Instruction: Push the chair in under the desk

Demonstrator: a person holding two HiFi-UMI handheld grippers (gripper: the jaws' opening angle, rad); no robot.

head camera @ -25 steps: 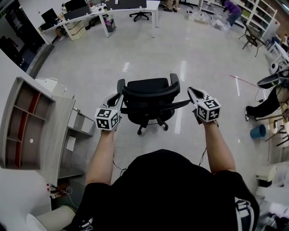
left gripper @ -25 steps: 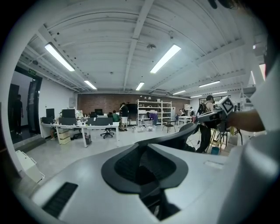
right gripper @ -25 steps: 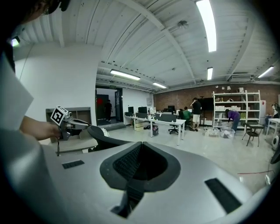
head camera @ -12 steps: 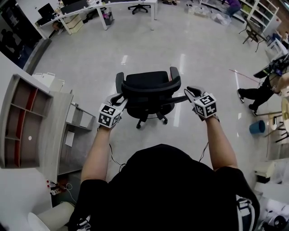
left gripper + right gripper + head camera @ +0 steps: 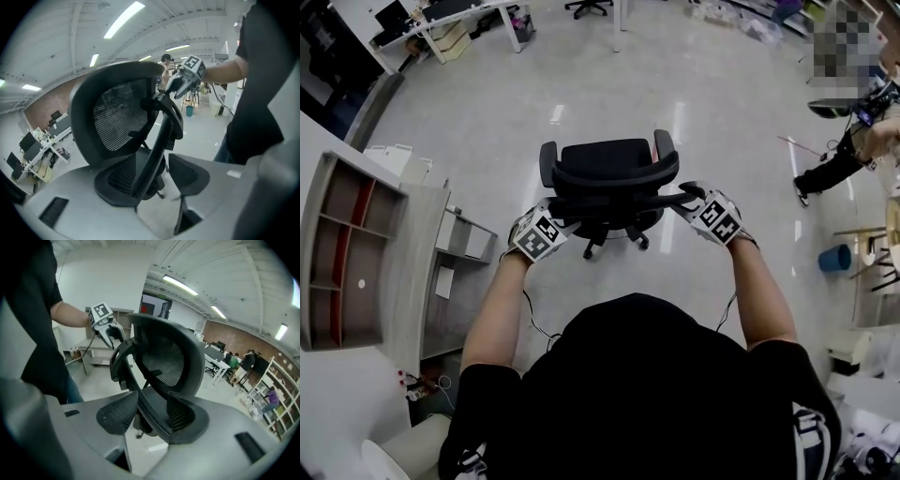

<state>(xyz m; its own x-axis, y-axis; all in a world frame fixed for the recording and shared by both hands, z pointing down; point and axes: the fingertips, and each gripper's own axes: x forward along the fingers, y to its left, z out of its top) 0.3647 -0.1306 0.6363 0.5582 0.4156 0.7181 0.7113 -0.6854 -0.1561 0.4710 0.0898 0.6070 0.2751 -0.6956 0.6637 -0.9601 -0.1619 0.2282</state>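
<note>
A black mesh-backed office chair (image 5: 609, 178) stands on the glossy floor with its back toward me. The grey desk (image 5: 417, 272) lies to its left. My left gripper (image 5: 546, 225) and right gripper (image 5: 698, 202) sit at the two ends of the chair's curved back frame bar (image 5: 619, 202). In the left gripper view the bar (image 5: 157, 140) runs up between that gripper's (image 5: 157, 176) opening jaws and leans by the left pad, unclamped. In the right gripper view the bar (image 5: 140, 394) likewise crosses between that gripper's (image 5: 152, 414) opening jaws, loose.
A shelf unit (image 5: 347, 253) stands on the desk's left part, and a low drawer cabinet (image 5: 467, 242) is tucked by its side. White desks (image 5: 455, 19) stand far back left. At the right are a person (image 5: 844, 159), a blue bin (image 5: 834, 260) and some furniture.
Both grippers' jaws have come apart off the chair's back bar. The chair now sits higher in the head view, farther from me. A person has come in at the right.
</note>
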